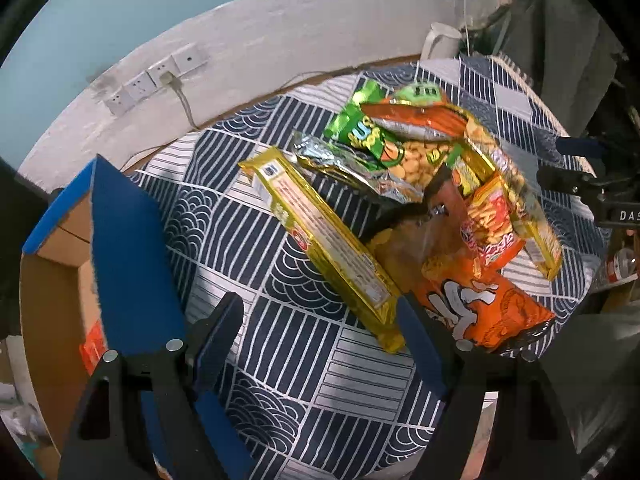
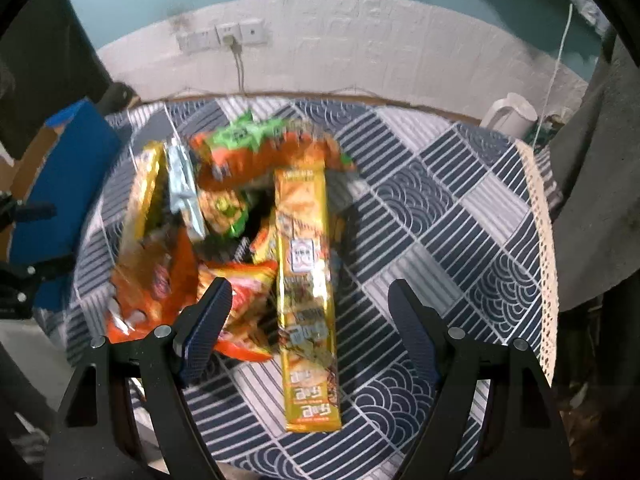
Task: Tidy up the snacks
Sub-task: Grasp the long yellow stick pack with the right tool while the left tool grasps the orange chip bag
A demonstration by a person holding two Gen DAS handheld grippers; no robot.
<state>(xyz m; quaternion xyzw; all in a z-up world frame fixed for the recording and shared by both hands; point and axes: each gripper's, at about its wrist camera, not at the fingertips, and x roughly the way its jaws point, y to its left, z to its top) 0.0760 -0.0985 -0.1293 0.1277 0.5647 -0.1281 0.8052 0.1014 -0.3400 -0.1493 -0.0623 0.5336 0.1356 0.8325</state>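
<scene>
- Left tongs (image 1: 320,316) gape wide, empty, near the snack pile (image 1: 424,184).
- Right tongs (image 2: 310,300) gape wide, empty, over the pile's gold pack (image 2: 306,280).
- Pile lies on the tabletop (image 1: 304,376); a cardboard box (image 1: 56,264) stands left of it.

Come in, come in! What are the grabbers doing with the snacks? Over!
Left hand-held gripper open, empty. Right hand-held gripper open, empty, above long yellow foil snack pack. Snack pile on patterned blue-white tablecloth, untouched. Blue-edged cardboard box at left; nothing blocking.
</scene>
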